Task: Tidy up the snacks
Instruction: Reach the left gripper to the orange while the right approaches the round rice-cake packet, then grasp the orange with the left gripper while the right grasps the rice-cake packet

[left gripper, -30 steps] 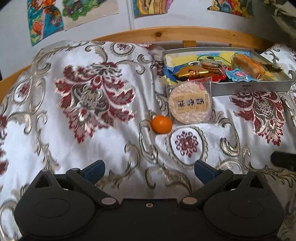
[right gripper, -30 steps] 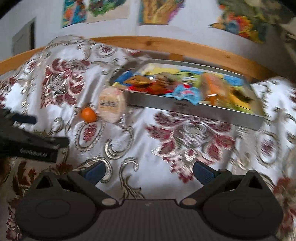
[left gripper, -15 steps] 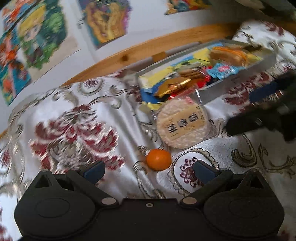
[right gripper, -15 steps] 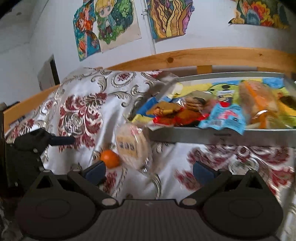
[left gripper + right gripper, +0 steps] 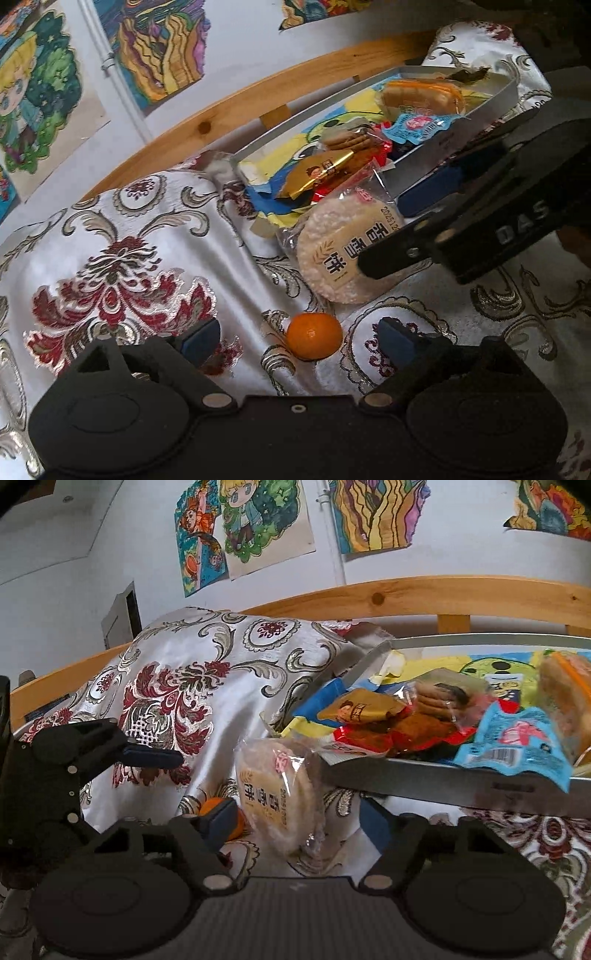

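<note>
Left wrist view: left gripper (image 5: 295, 338) spread wide, nothing held; blue pads flank the mandarin (image 5: 314, 335), which sits on the floral cloth (image 5: 122, 266) between the fingertips, touching neither. At 1 o'clock from the mandarin, just beyond it, the wrapped rice cracker (image 5: 341, 245) leans on the near corner of the metal tray (image 5: 436, 153). The right gripper (image 5: 406, 229) enters from 3 o'clock, one black finger across the cracker's right edge, a blue pad behind it against the tray wall.

Right wrist view: right gripper (image 5: 299, 821) released, jaws apart either side of the rice cracker (image 5: 277, 794); contact with the wrapper not discernible. Mandarin (image 5: 212, 806) partly hidden behind the left pad at 9 o'clock. Tray (image 5: 424, 781) at 1 o'clock, holding a gold packet (image 5: 360, 707), a red packet (image 5: 362, 738), a blue packet (image 5: 513, 744). Left gripper (image 5: 147, 755) at 9 o'clock. Wooden rail (image 5: 424, 596) and drawings (image 5: 251, 524) at 12 o'clock.
</note>
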`<action>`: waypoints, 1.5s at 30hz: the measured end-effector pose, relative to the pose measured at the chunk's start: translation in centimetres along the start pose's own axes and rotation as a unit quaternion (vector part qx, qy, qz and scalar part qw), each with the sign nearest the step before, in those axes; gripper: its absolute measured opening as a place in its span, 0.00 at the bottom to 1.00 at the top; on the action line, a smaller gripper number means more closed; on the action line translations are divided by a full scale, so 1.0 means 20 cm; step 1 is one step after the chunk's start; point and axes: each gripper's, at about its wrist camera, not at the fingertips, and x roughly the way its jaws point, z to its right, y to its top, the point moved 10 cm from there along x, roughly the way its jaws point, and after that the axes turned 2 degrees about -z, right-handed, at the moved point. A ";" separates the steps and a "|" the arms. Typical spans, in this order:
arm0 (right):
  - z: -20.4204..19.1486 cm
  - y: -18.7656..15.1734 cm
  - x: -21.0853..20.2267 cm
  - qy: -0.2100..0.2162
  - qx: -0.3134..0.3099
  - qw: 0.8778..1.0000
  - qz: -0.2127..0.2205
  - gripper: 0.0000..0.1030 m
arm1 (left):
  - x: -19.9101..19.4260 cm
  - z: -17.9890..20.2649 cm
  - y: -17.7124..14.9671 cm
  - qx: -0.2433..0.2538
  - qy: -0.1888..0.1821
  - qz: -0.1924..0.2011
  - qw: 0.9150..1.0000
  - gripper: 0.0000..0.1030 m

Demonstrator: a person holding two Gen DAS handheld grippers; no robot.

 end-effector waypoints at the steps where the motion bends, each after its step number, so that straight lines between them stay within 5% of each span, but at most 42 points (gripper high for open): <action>1: -0.01 -0.01 0.01 0.004 -0.001 1.000 -0.002 0.71 | 0.01 0.01 0.00 0.000 -0.006 -0.002 1.000 0.87; 6: -0.05 -0.03 0.02 0.013 -0.018 1.000 -0.003 0.52 | 0.05 0.01 0.00 -0.012 -0.017 0.001 1.000 0.82; 13: -0.06 -0.05 0.05 0.016 -0.021 1.000 -0.002 0.36 | 0.07 -0.01 0.01 -0.034 -0.037 -0.002 0.999 0.52; 17: -0.07 -0.05 0.06 0.017 -0.023 1.000 0.003 0.29 | 0.08 -0.03 0.00 -0.042 -0.043 -0.005 0.998 0.47; 24: -0.09 -0.05 0.08 0.018 -0.024 1.000 -0.001 0.28 | 0.11 0.02 0.00 -0.017 -0.058 -0.022 0.998 0.46; 28: -0.08 -0.05 0.09 0.017 -0.024 1.000 0.001 0.28 | 0.14 0.00 -0.01 -0.045 -0.059 -0.034 0.997 0.46; 32: -0.10 -0.06 0.10 0.012 -0.035 0.999 -0.001 0.27 | 0.14 0.00 -0.03 -0.055 -0.062 -0.042 0.996 0.37; 45: -0.24 0.07 -0.07 -0.034 -0.151 0.986 0.054 0.20 | 0.04 0.01 0.07 -0.031 0.007 -0.067 0.997 0.35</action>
